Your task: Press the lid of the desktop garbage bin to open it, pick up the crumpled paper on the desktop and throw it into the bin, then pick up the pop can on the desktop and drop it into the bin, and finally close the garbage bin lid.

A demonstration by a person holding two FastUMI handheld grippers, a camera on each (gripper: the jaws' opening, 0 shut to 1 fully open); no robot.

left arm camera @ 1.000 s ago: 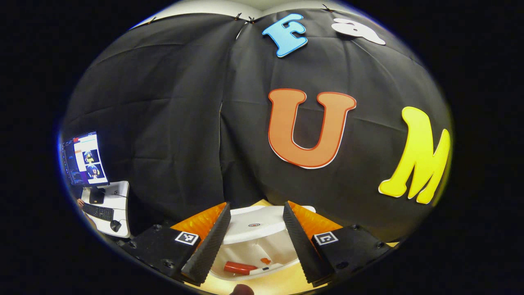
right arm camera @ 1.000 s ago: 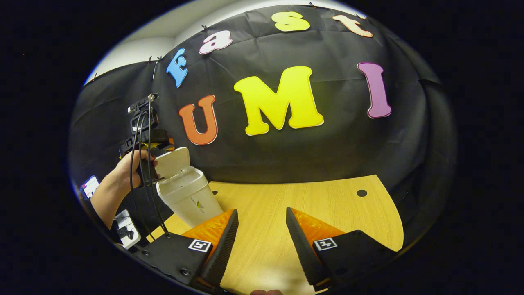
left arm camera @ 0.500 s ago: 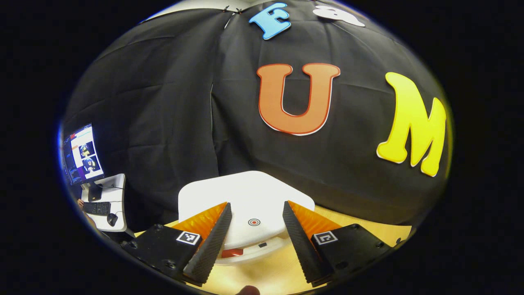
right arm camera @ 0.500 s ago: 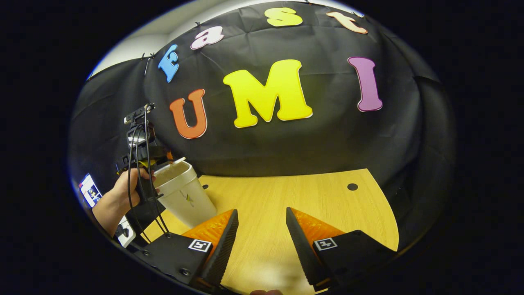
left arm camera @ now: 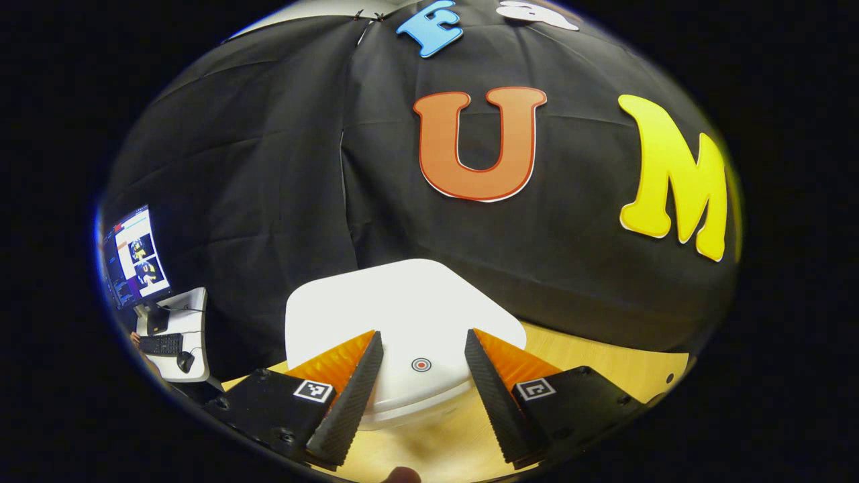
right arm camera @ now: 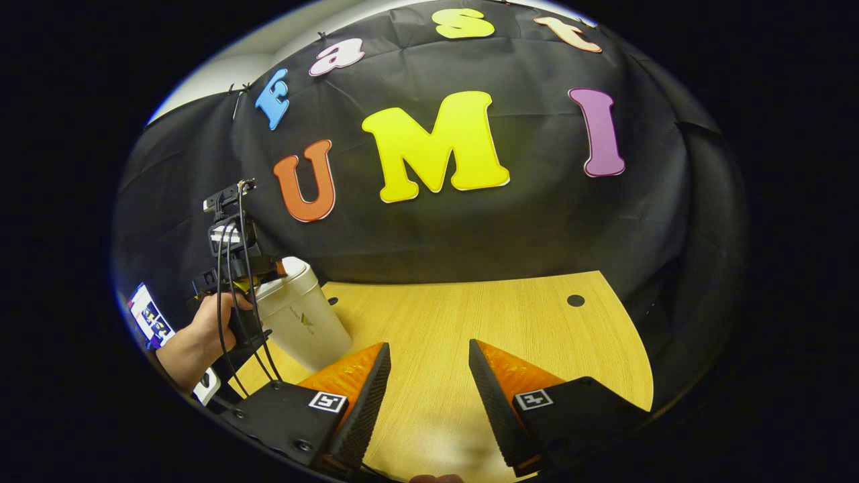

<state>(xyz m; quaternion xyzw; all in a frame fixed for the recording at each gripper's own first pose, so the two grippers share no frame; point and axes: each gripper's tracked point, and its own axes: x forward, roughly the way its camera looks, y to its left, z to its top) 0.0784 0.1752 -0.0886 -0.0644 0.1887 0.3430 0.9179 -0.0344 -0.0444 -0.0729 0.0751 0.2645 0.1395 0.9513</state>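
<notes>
left gripper view: bin (left arm camera: 402,409) body under lid (left arm camera: 396,308)

- We count one white bin (right arm camera: 302,322), its lid (left arm camera: 402,322) down.
- Two grippers: left gripper (left arm camera: 419,396), right gripper (right arm camera: 423,396).
- One monitor (left arm camera: 134,258), one keyboard (left arm camera: 158,345).

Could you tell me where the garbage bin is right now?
The garbage bin stands at the table's left edge in the right gripper view, lid down, under the left gripper.
</notes>
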